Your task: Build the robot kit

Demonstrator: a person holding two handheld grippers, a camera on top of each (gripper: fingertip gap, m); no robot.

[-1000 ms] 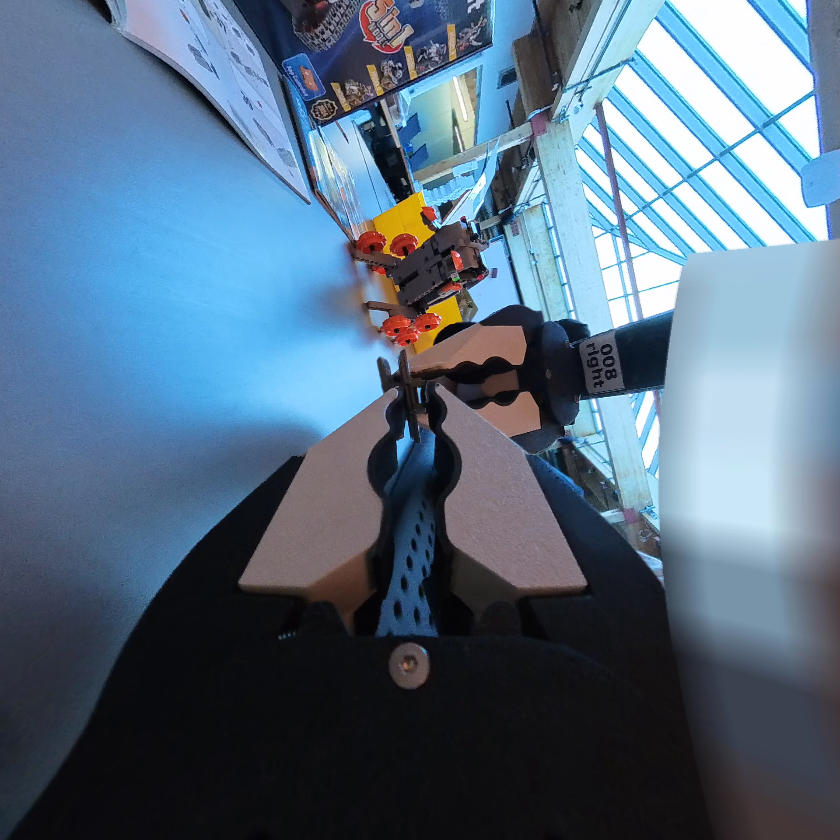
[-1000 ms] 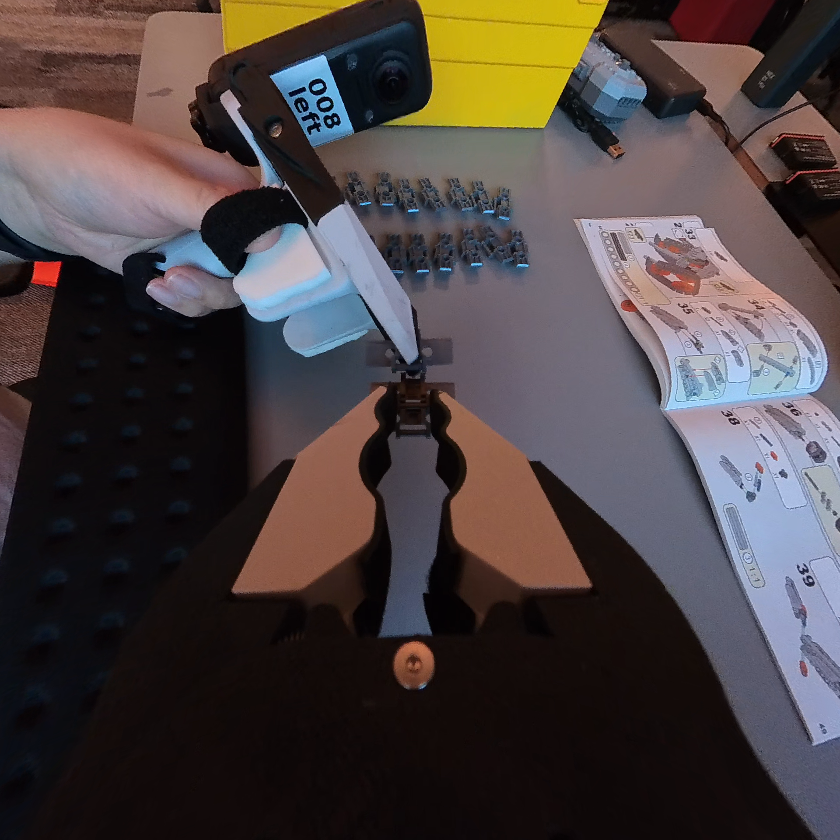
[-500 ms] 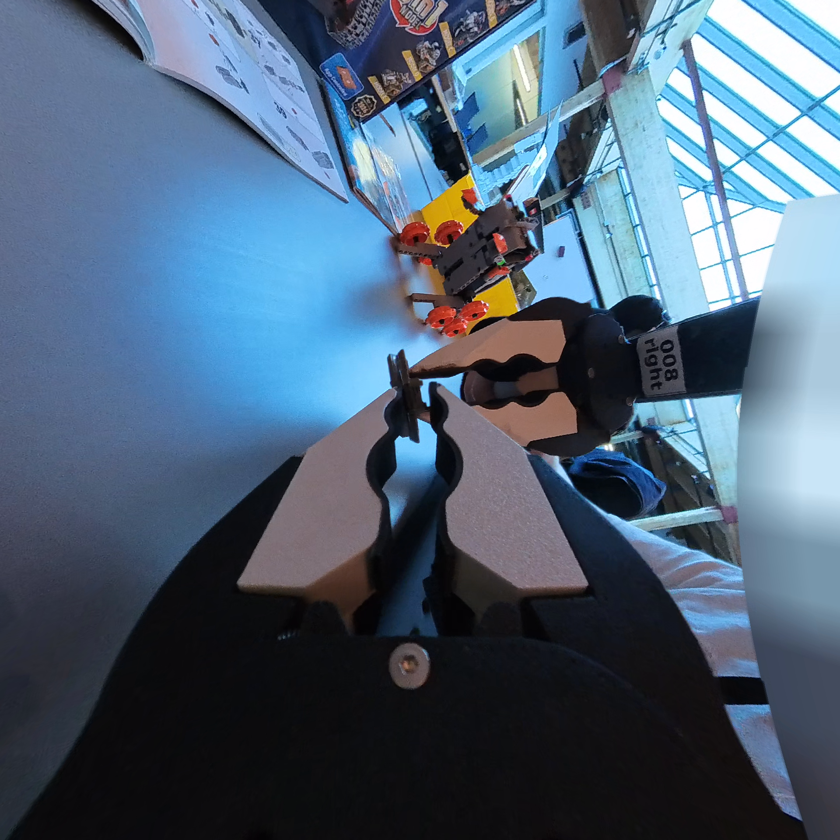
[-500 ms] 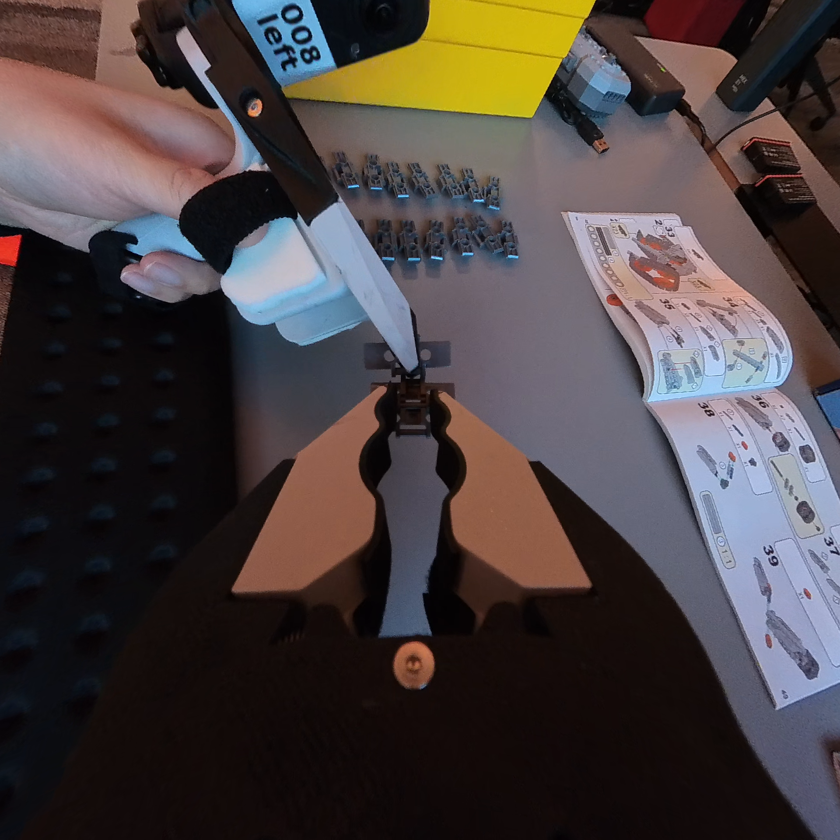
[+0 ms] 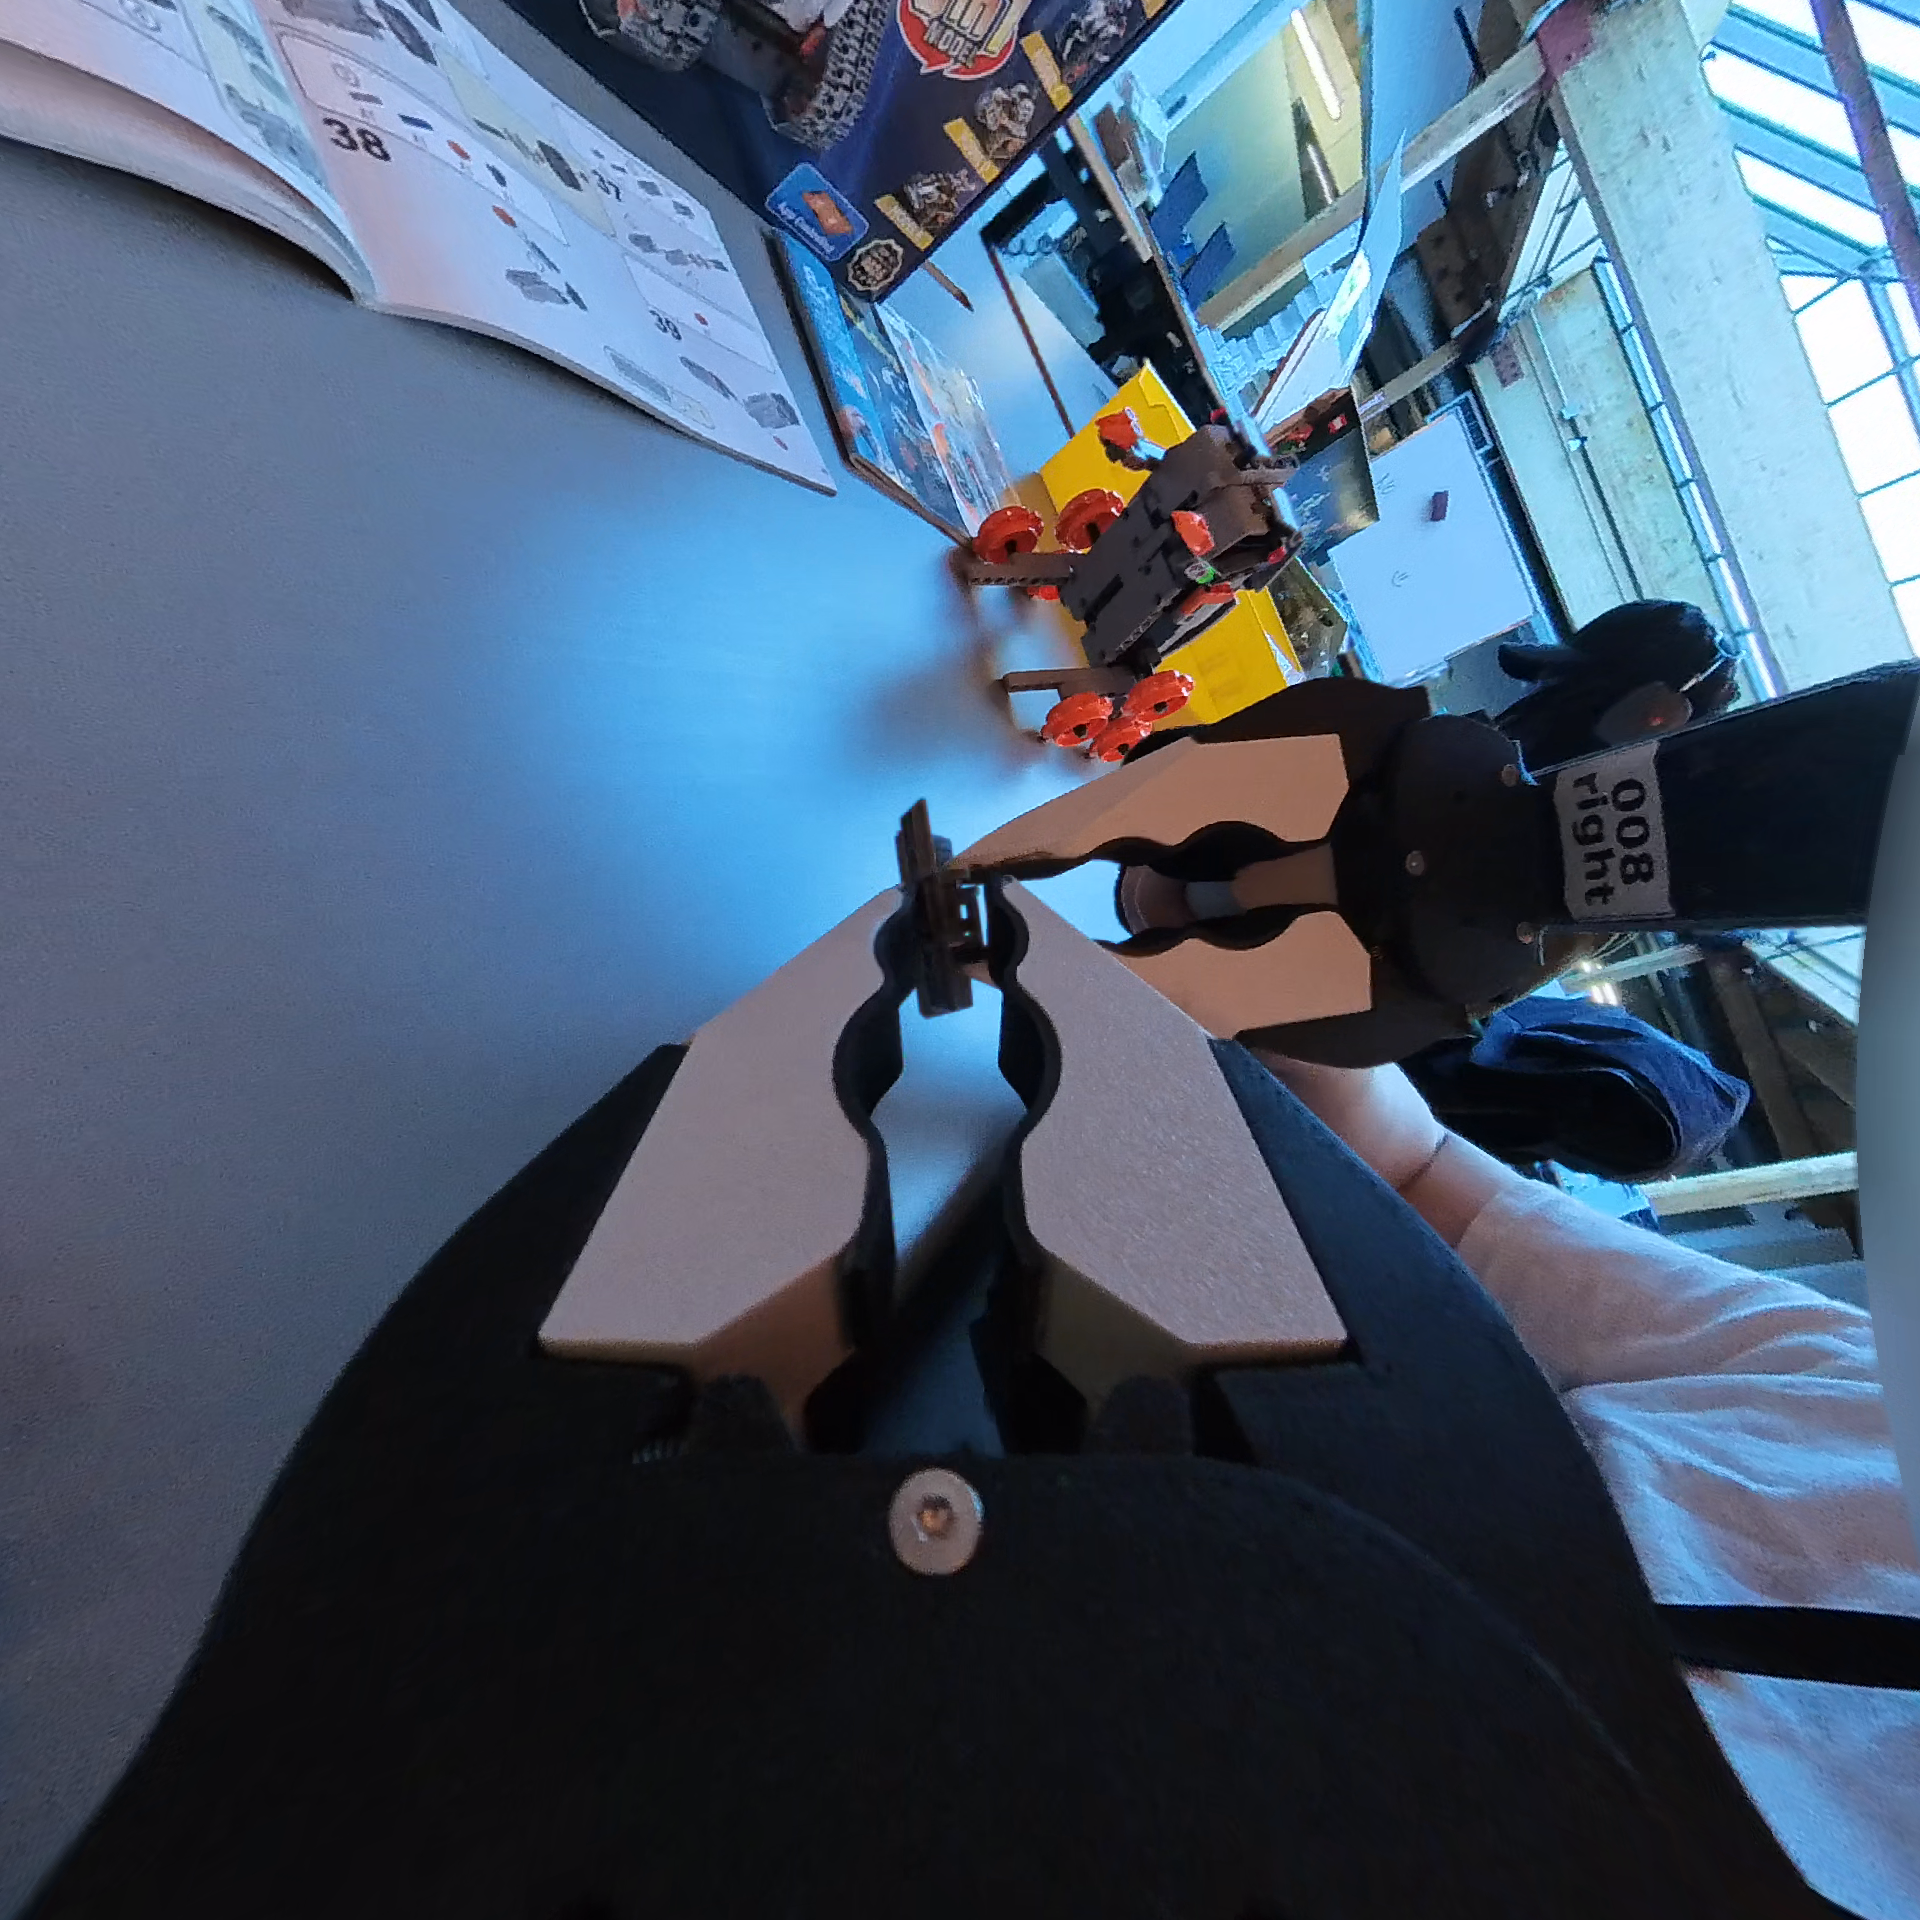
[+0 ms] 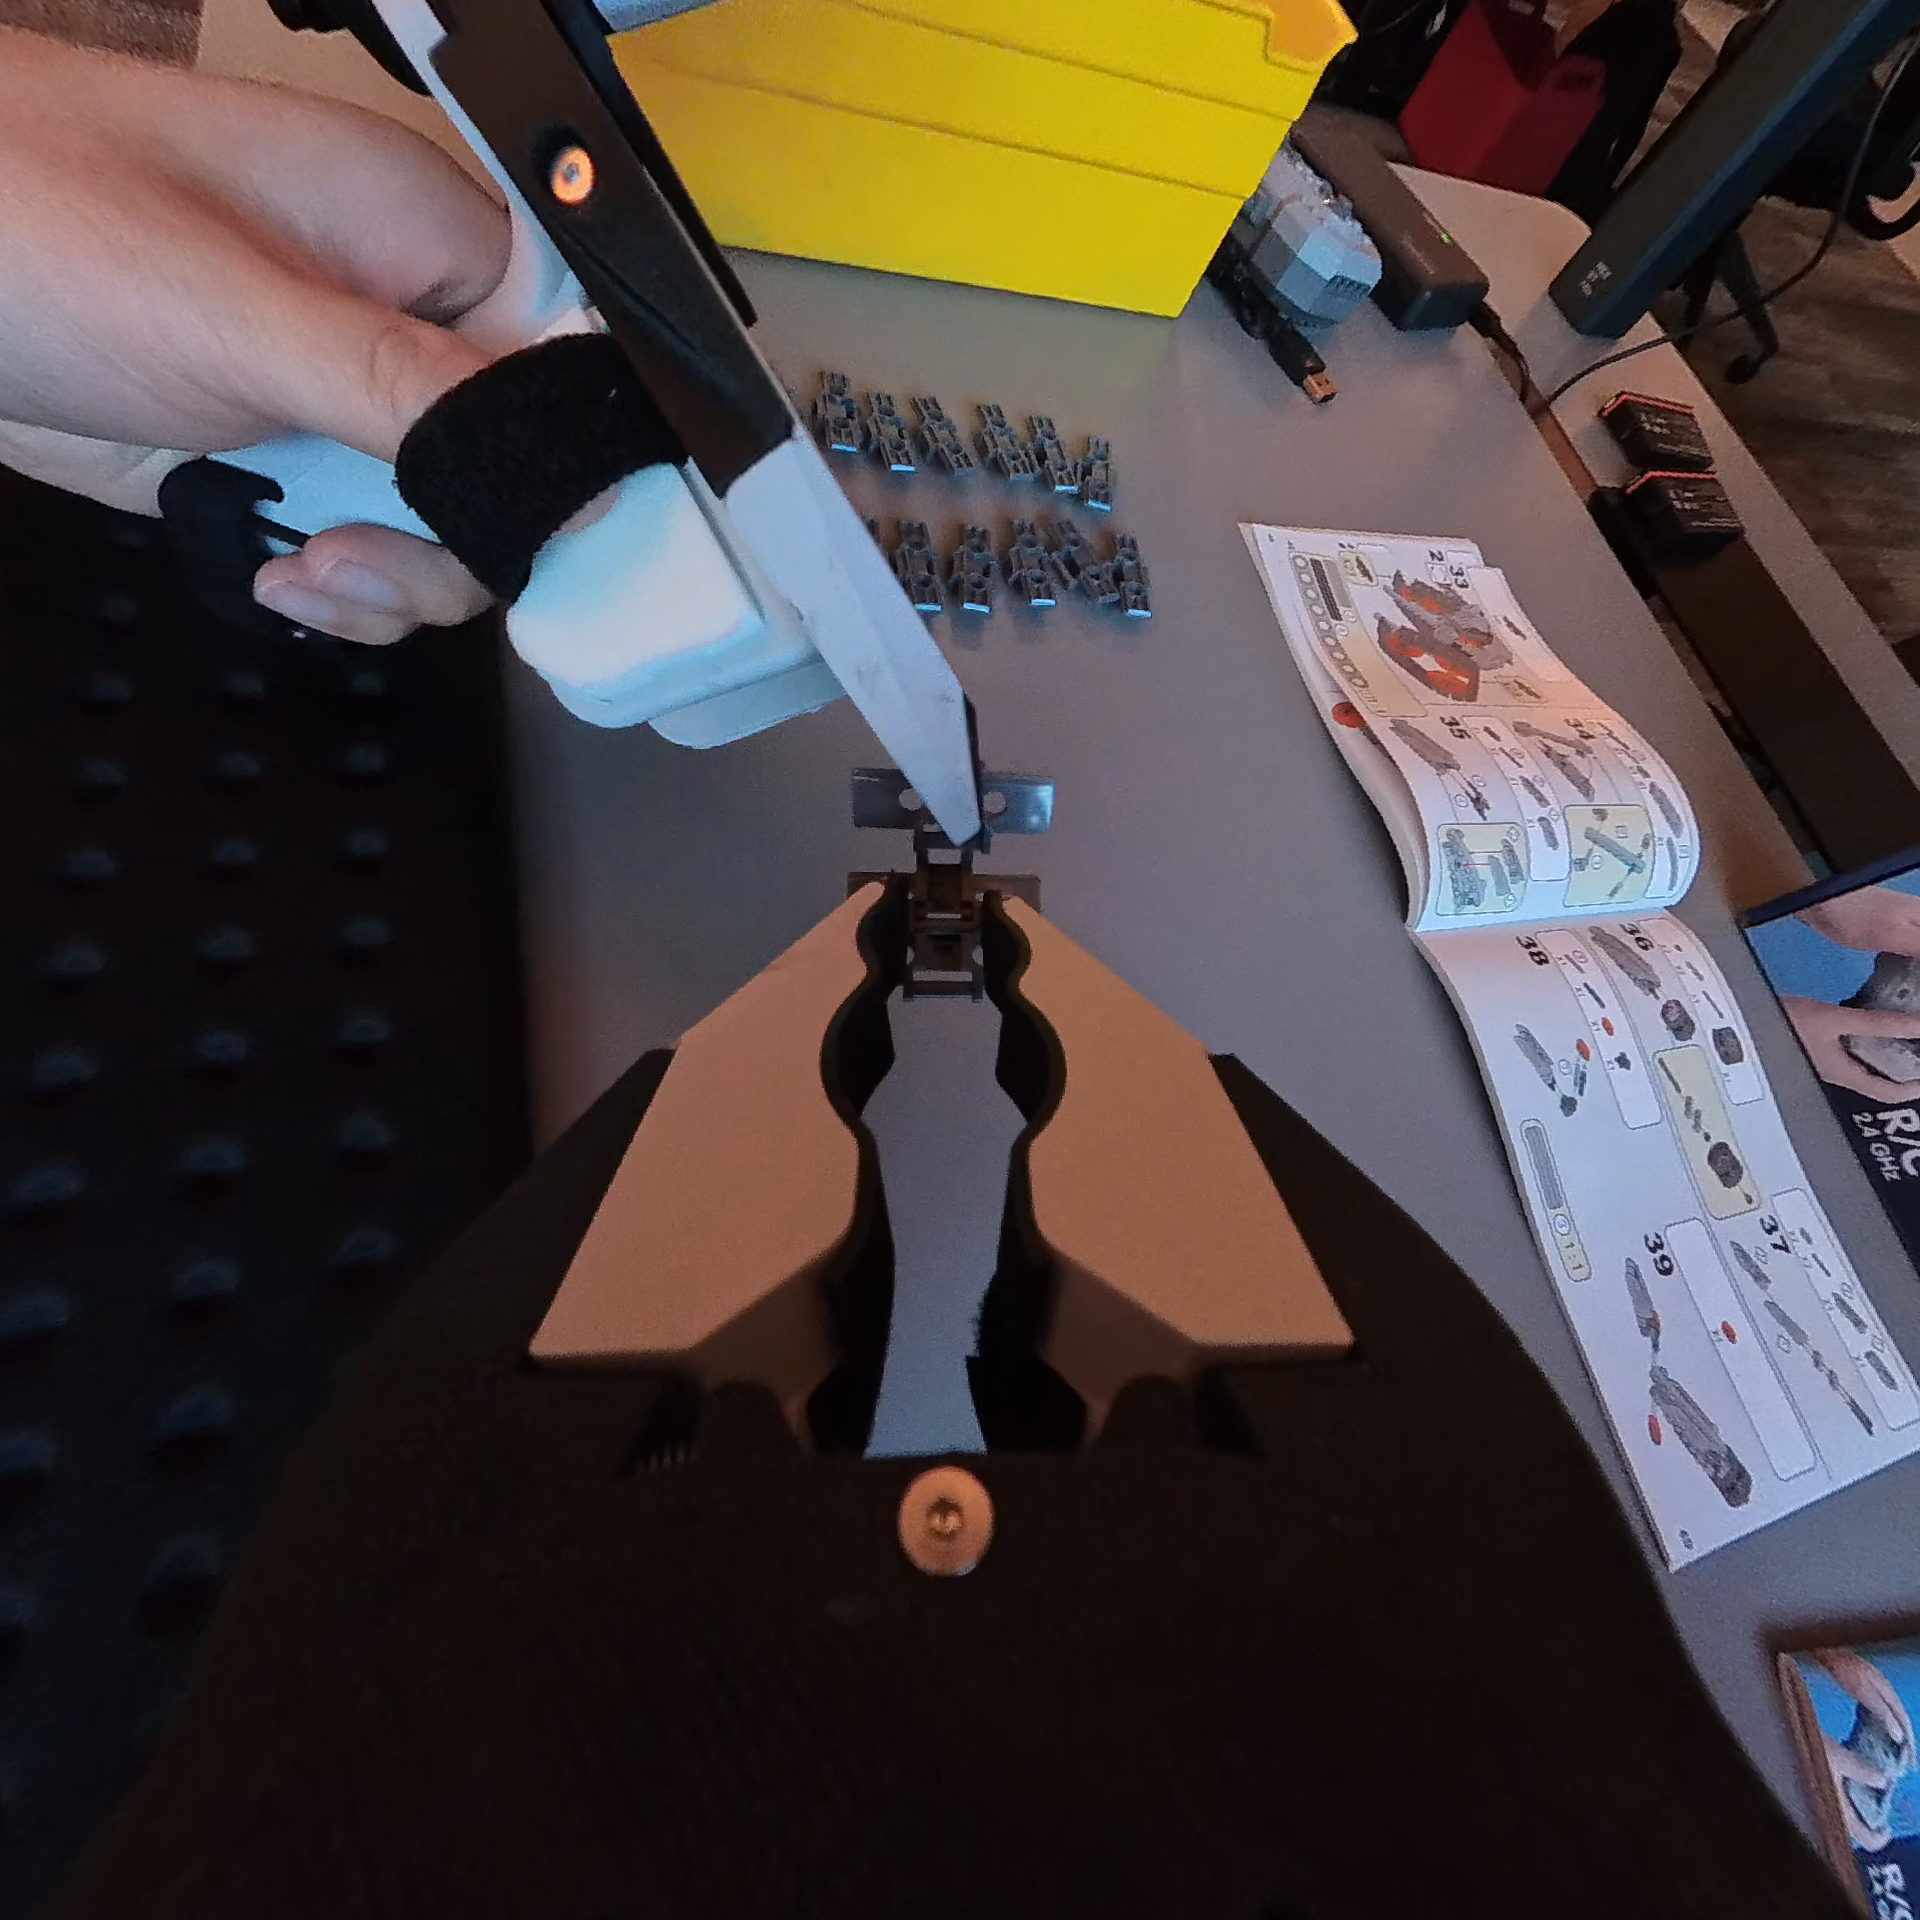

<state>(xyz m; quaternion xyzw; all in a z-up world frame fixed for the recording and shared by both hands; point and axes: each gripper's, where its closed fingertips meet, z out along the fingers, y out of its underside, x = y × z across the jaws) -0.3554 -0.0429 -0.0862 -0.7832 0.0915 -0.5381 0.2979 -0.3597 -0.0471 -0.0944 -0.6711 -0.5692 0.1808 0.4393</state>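
My right gripper (image 6: 940, 904) is shut on a dark grey track link (image 6: 940, 940), held above the grey table (image 6: 1195, 727). A second link with a flat two-hole plate (image 6: 1023, 805) sits clipped against its far end. My left gripper (image 6: 966, 821) comes down from the upper left and pinches that second link at its fingertips. In the left wrist view my left gripper (image 5: 948, 914) is shut on this link (image 5: 935, 935), which fills the space between the pads. The right gripper (image 5: 971, 868) meets it from the right.
Two rows of loose grey track links (image 6: 977, 447) lie before a yellow box (image 6: 935, 135). An open instruction booklet (image 6: 1558, 935) lies to the right and a black studded mat (image 6: 208, 1039) to the left. A model with orange wheels (image 5: 1143, 582) stands farther along the table. Left and right tips are no more than a few centimetres apart.
The left gripper has tilted steeper and its hand has risen in the right view. Its fingers now stand a little wider on the link. The right gripper's grasp is unchanged.
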